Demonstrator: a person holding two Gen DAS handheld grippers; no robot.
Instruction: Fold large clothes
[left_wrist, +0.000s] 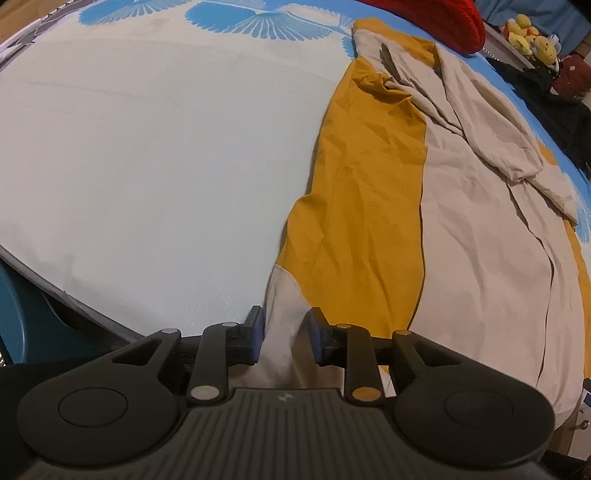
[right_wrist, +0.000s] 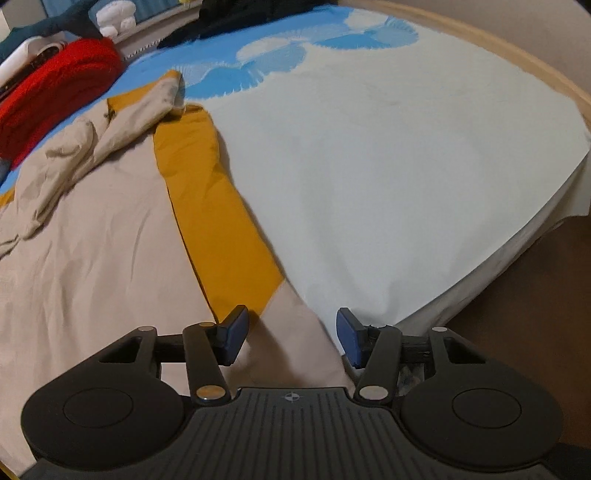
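A large beige and mustard-yellow garment (left_wrist: 461, 221) lies spread on the bed, with a crumpled sleeve (left_wrist: 491, 122) folded across its top. My left gripper (left_wrist: 286, 336) sits at the garment's near left corner, with beige hem cloth running between its blue pads (left_wrist: 256, 334), jaws partly apart. In the right wrist view the same garment (right_wrist: 92, 240) fills the left side. My right gripper (right_wrist: 291, 338) is open wide over its near right beige corner (right_wrist: 288, 332), pads (right_wrist: 236, 334) on either side of the cloth.
The bed sheet (left_wrist: 147, 147) is white with blue fan prints. A red knit item (right_wrist: 55, 85) and dark clothes (left_wrist: 554, 96) lie at the far edge, with yellow plush toys (left_wrist: 528, 37) beyond. The bed's edge (right_wrist: 498, 258) drops off to the right.
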